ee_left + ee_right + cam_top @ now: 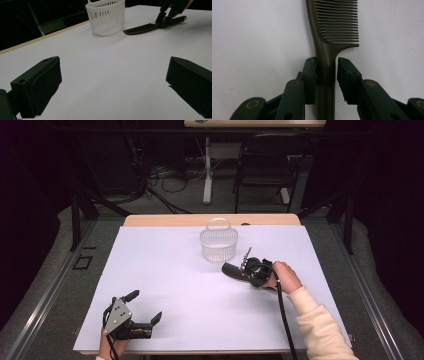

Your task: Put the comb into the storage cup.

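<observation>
Right gripper (326, 68) of mine straddles the handle of the dark comb (331, 32), just below where the teeth begin. Its jaws are nearly together: the left pad looks to be touching the handle, while a thin gap shows at the right pad, so I judge the grip is not yet firm. The comb (236, 270) lies flat on the white table sheet (165, 285), a little past centre toward three o'clock, its toothed end pointing at about ten o'clock.

To do this well, I want both pads square on the handle's flat sides before I lift, squeezing evenly so the comb does not pivot. Gripping this near the teeth should keep it balanced; any lower and the toothed end may droop.

Just beyond the comb's tip, at roughly eleven o'clock from it, stands the white basket (218, 243), its handle upright, a likely place to drop the comb. I would lift clear of its rim.

At seven o'clock my left gripper (146, 309) rests with jaws wide apart, holding nothing.
</observation>
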### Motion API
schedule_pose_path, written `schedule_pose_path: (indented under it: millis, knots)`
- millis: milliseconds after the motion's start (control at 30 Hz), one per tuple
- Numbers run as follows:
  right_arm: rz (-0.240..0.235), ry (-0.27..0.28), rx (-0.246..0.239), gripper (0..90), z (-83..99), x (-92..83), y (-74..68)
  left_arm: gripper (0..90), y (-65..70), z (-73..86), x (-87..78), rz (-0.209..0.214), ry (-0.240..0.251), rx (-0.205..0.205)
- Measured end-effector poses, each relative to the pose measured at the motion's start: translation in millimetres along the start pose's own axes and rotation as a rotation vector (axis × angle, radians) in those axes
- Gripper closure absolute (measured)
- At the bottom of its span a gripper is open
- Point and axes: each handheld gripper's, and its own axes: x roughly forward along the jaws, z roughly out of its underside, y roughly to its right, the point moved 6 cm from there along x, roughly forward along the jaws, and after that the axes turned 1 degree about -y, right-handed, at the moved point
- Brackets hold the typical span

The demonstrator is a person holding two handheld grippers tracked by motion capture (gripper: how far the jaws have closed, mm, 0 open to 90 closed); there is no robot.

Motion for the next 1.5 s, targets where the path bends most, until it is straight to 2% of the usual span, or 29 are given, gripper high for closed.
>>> schedule_pose_path:
  millis: [100,200,267,333,467,567,633,667,700,1100,1500]
  knots:
    - [-0.007,0.005,-0.013,70.4,-0.7,0.5,0.7,0.0,0.3,0.3,0.2,0.001,-0.004,0.0]
    - [-0.015,0.007,-0.004,71.1,-0.7,1.1,0.2,0.0,0.2,0.1,0.2,0.001,-0.002,-0.001]
    - [-0.015,-0.011,-0.011,71.3,-0.3,-0.4,0.5,0.0,0.0,0.1,0.1,0.001,-0.002,0.001]
    - [-0.008,0.005,-0.009,71.7,-0.8,0.6,0.1,0.0,0.2,0.3,0.2,0.001,-0.005,0.0]
    - [-0.007,0.002,-0.014,72.1,-0.5,0.2,0.3,0.0,0.0,0.3,0.3,0.001,-0.002,-0.002]
    - [-0.019,-0.02,-0.009,72.2,1.6,-2.2,-0.9,0.0,0.1,0.2,0.4,0.001,-0.003,-0.001]
    - [-0.018,0.001,-0.004,72.2,1.5,-2.2,-1.4,0.0,0.5,0.0,0.0,0.001,-0.002,-0.002]
    - [-0.017,-0.025,-0.015,72.2,2.4,-5.3,-1.1,0.0,0.6,-0.1,-0.4,-0.001,-0.002,-0.001]
    - [-0.011,-0.001,-0.01,72.2,1.5,-4.9,-1.7,0.0,0.4,-0.1,-0.8,-0.003,-0.002,-0.001]
    - [-0.018,0.056,-0.017,72.2,-0.7,-20.4,-7.6,0.0,0.4,-0.1,-0.4,-0.002,-0.002,0.0]
    - [-0.033,0.084,-0.009,72.1,1.1,-30.4,-9.0,0.0,0.2,0.3,0.2,-0.002,-0.007,0.001]
